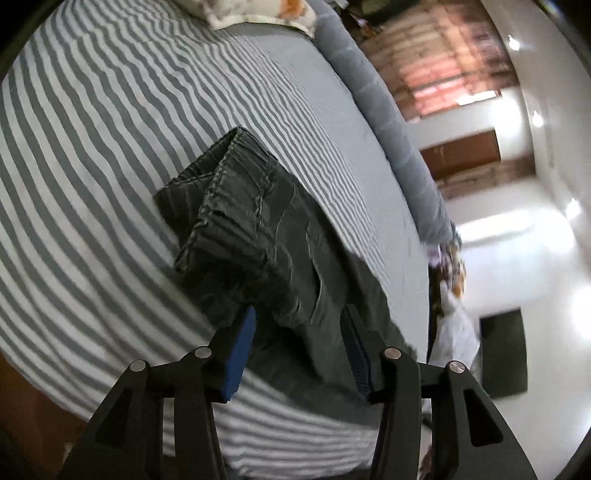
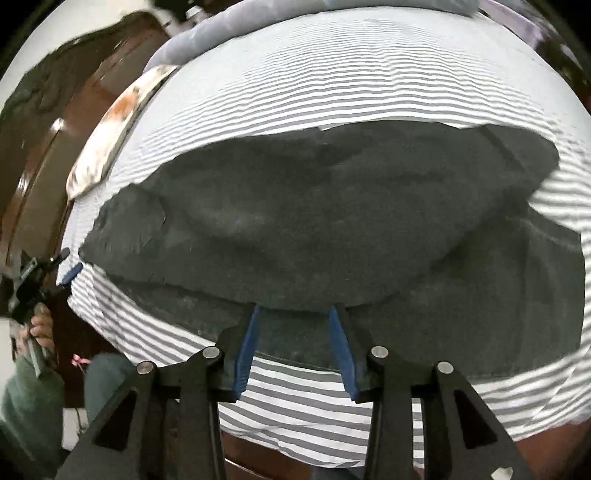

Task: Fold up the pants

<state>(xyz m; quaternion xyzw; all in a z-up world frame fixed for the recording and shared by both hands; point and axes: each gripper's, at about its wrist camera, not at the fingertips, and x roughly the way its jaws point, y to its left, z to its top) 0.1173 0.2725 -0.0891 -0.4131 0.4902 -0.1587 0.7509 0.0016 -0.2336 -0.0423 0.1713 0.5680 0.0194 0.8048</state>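
A: What surrounds it?

B: A bed with a grey-and-white striped sheet [image 2: 332, 85] fills both views. A long grey bolster [image 1: 373, 99] runs along its far edge, and a floral pillow [image 1: 258, 13] sits at one end, by the dark wooden headboard [image 2: 62, 122]. Past the bolster, in the left wrist view, is pale floor with a dark mat [image 1: 504, 352]. Nothing lies on the dark pants [image 2: 314, 221].

A: And the claws?

B: The left gripper [image 1: 301, 325] has its jaws partly apart, blue pads on either side of the pants' cloth, not pressing it. The right gripper [image 2: 293, 314] is also partly open, narrower, tips at the near fold edge with cloth showing between the pads, no squeeze visible. From the right wrist view the left gripper also shows at the far left, held in a hand [image 2: 38, 326] with a green sleeve.

A: How do the pants lie?

B: Flat on the sheet near the bed's near edge, doubled over, long axis running left to right along that edge. The gathered waistband [image 1: 218, 195] points away from the left gripper.
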